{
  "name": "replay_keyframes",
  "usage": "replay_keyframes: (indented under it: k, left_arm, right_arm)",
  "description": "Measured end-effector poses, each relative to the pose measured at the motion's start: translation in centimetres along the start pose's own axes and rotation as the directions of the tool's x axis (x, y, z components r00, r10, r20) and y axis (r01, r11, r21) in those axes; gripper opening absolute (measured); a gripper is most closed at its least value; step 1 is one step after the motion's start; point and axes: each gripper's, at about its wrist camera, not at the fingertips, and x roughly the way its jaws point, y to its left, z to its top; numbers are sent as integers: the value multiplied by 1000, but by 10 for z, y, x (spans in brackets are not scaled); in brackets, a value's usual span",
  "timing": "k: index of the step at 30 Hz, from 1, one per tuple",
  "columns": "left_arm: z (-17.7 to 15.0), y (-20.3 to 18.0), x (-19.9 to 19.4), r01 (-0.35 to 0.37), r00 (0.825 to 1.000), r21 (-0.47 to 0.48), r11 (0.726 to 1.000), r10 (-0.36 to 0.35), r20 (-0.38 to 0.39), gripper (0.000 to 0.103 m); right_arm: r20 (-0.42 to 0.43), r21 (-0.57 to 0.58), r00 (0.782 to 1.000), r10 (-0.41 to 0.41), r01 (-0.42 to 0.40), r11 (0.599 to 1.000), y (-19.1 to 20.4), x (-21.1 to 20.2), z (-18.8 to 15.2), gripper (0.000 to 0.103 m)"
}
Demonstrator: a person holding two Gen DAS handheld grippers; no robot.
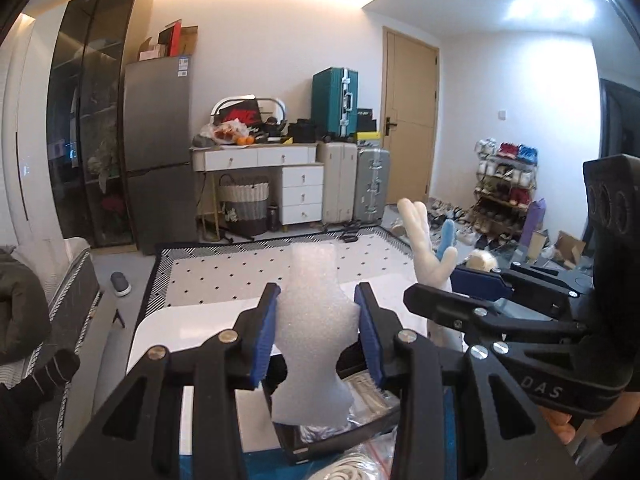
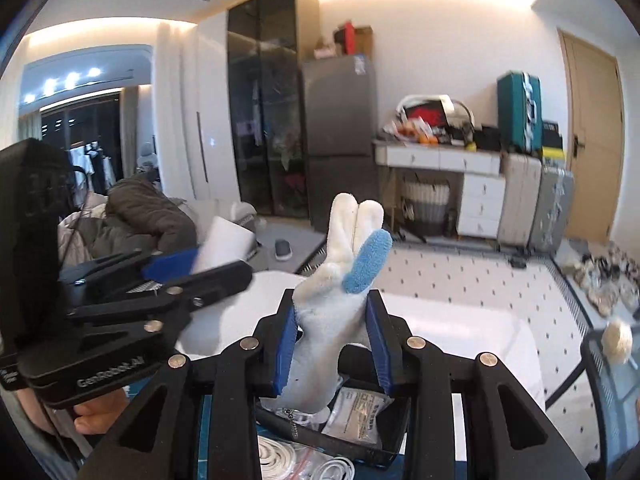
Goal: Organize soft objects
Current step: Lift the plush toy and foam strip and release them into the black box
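Clamping a white foam piece (image 1: 310, 332), the left gripper (image 1: 316, 332) is holding it above the white table (image 1: 192, 320); the right gripper (image 2: 332, 344) is pinching a white-and-blue plush toy (image 2: 340, 280) alongside, over a black box (image 2: 360, 436).

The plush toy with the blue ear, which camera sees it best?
The right wrist view: the plush toy fills the middle, pinched in the right gripper. The left wrist view shows it only from the side, partly behind that gripper's black fingers.
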Motion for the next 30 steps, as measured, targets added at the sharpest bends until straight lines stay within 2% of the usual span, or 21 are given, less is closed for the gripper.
replay_keyframes:
  k: [5, 9, 13, 16, 18, 21, 26, 30]
  left_arm:
    - [-14, -2, 30, 0, 993, -6, 1000, -1, -121, 37]
    - [-28, -1, 61, 29, 967, -64, 997, -45, -251, 37]
    - [-43, -9, 79, 38, 945, -70, 997, -58, -321, 37]
    - [-53, -16, 96, 60, 919, -80, 995, -86, -385, 37]
    - [-58, -21, 102, 66, 906, -82, 994, -94, -412, 37]
    - [-60, -23, 105, 68, 903, -85, 994, -97, -419, 37]
    - [-64, -21, 106, 59, 898, -92, 994, -93, -430, 38]
    - [-64, -24, 103, 56, 904, -87, 995, -88, -418, 52]
  right_arm:
    - [-156, 37, 987, -44, 50, 998, -21, 53, -5, 33]
    - [-272, 99, 962, -4, 32, 995, -37, 89, -18, 33]
    - [-359, 164, 933, 35, 27, 986, -48, 115, -34, 33]
    - [-408, 180, 911, 59, 17, 983, -52, 131, -42, 33]
    - [-439, 205, 895, 72, 21, 979, -55, 139, -48, 34]
    - [-474, 229, 876, 92, 21, 973, -57, 145, -61, 34]
    - [-474, 246, 874, 106, 16, 969, -54, 138, -69, 35]
    - [-473, 254, 874, 113, 12, 967, -49, 133, -71, 37]
